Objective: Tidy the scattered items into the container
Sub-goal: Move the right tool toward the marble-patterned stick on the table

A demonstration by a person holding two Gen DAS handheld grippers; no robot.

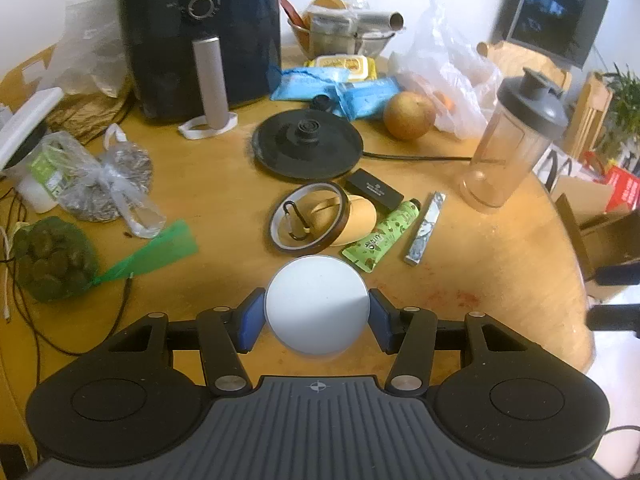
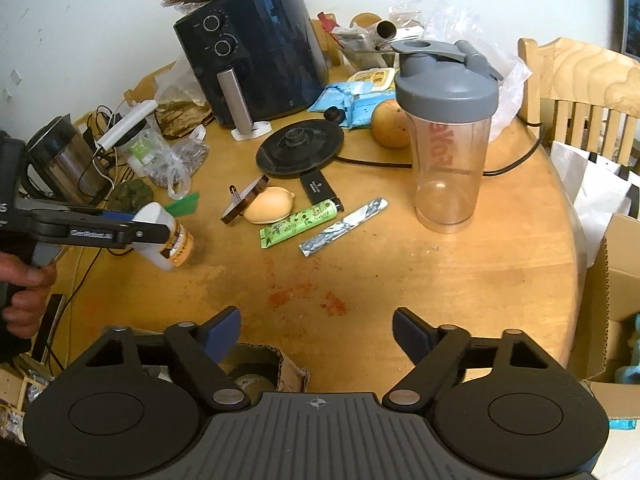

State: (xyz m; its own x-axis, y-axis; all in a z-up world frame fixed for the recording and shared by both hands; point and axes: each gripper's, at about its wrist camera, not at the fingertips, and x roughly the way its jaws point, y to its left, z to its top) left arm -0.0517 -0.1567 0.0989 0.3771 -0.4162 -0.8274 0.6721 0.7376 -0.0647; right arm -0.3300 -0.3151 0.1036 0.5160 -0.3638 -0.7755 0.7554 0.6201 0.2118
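My left gripper (image 1: 316,316) is shut on a white-capped bottle (image 1: 316,306); in the right wrist view the left gripper (image 2: 148,226) holds the bottle (image 2: 172,240) tilted just above the table's left side. Beyond it lie a tape ring (image 1: 308,216) with a carabiner, a tan oval piece (image 1: 360,220), a green tube (image 1: 380,234), a silver sachet (image 1: 426,228) and a black box (image 1: 374,192). My right gripper (image 2: 316,334) is open and empty over the table's near edge. A clear shaker (image 2: 450,136) with a grey lid stands right.
A black air fryer (image 2: 256,52), a kettle base (image 2: 300,152) with its cord, an apple (image 2: 390,122), bags and packets crowd the back. A cardboard box (image 2: 256,368) sits below the near edge, another box (image 2: 616,304) and a chair (image 2: 580,88) at right.
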